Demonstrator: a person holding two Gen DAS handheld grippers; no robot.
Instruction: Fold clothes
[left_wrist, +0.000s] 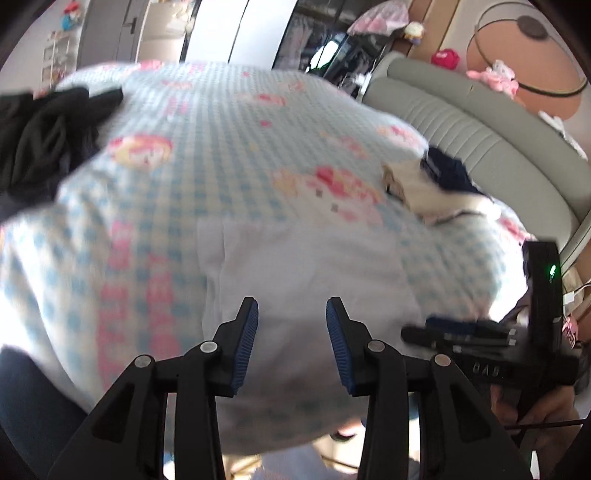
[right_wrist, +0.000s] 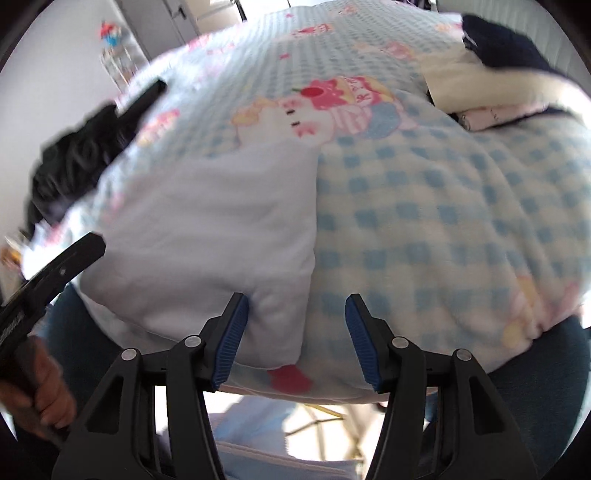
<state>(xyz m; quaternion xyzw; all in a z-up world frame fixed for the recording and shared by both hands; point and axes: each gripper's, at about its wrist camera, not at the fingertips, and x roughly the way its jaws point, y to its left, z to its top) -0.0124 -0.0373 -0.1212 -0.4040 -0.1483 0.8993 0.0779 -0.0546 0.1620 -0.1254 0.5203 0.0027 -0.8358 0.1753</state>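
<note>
White garment (right_wrist: 207, 229), flat on bed (right_wrist: 424, 229): right edge lies just ahead of open, empty right claw (right_wrist: 295, 341); open left claw (left_wrist: 291, 345) is held over its middle.

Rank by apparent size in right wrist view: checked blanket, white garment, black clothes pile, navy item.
1. checked blanket, fills most of the frame
2. white garment
3. black clothes pile and navy item: look alike, both blurred and partly cut off, so unranked.

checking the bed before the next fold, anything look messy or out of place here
The white garment lies flat. The black clothes sit crumpled in a heap at the blanket's far left edge, and a navy and white pile lies loosely at the far right.
</note>
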